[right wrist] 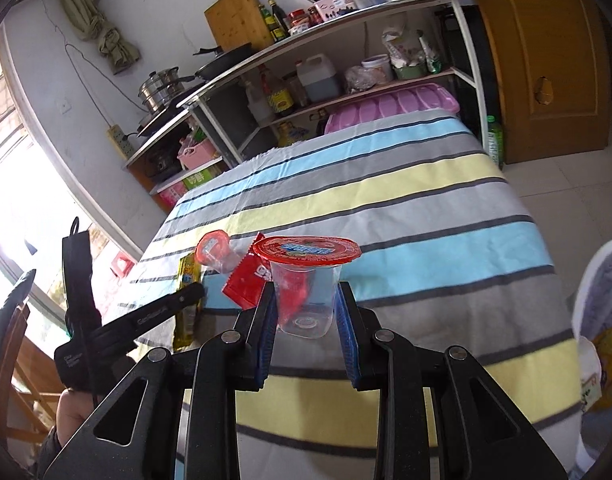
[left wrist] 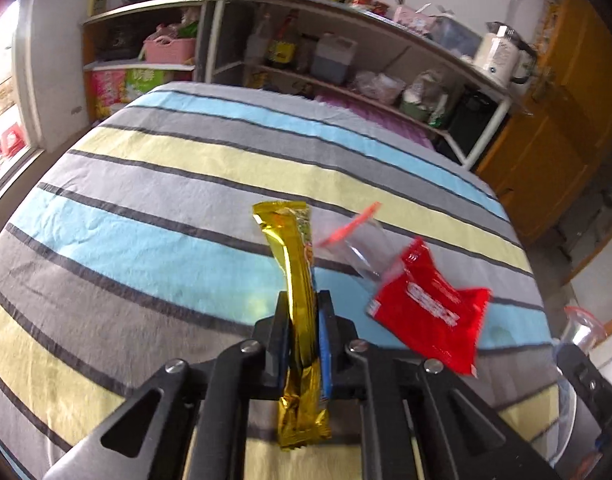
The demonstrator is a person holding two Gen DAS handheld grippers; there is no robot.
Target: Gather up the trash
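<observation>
Left jaws: left gripper (left wrist: 304, 312) clamped on a gold wrapper (left wrist: 296, 280), which stands upright between the pads, its ends sticking out above and below.
Right jaws: right gripper (right wrist: 306, 308) narrowly spread, gripping a clear cup (right wrist: 306, 292) with a red foil lid; red scrap inside.
Other trash: red packet (left wrist: 430, 312) and a tipped clear cup (left wrist: 358, 244) lie just beside each other on the cloth, right of the gold wrapper.
Surface: striped tablecloth (left wrist: 166, 184) in blue, grey, yellow.
Room: shelf rack (right wrist: 346, 60) of bottles and pots behind; wooden door (right wrist: 546, 60) to the right.
</observation>
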